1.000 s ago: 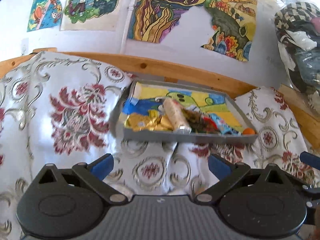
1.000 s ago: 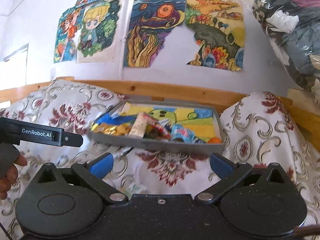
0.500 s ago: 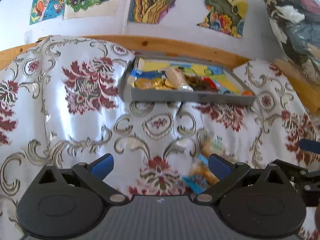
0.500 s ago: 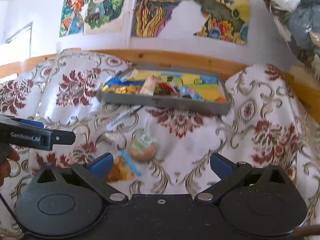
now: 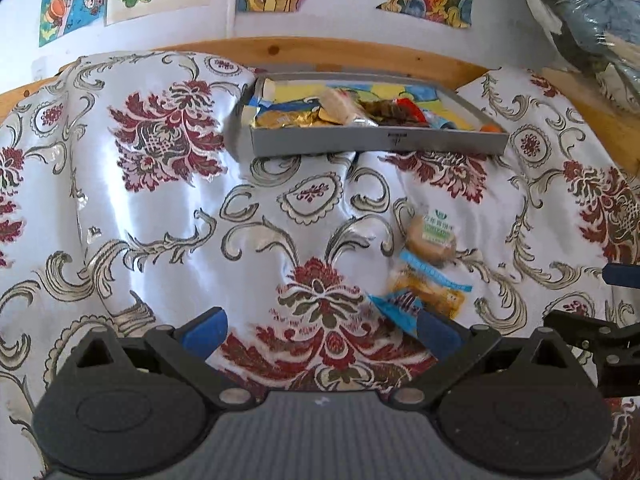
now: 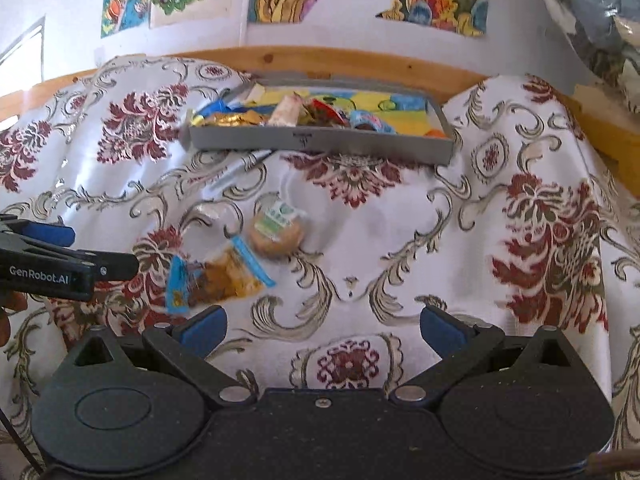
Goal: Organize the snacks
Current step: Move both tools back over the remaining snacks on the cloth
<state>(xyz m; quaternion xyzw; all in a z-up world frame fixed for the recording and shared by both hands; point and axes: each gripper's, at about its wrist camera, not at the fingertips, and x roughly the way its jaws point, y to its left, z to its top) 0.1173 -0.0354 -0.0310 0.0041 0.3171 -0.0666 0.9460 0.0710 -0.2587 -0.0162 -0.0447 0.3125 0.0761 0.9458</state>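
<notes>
The one clear text — "GenRobot.AI" in white letters — is showing on the black side of the left gripper (image 6: 60,268), at the near left of the right wrist view. A green-and-white label is sitting on the round wrapped snack (image 6: 276,232) — its characters are too blurred to read.

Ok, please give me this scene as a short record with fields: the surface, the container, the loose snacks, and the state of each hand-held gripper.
surface: floral tablecloth, white with red and gold pattern
container: grey tray at the far side, already holding several wrapped snacks
loose snacks: round wrapped cake and orange snack packet with blue edges, lying side by side on the cloth
left hand-held gripper: open, holds nothing
right hand-held gripper: open, holds nothing
</notes>
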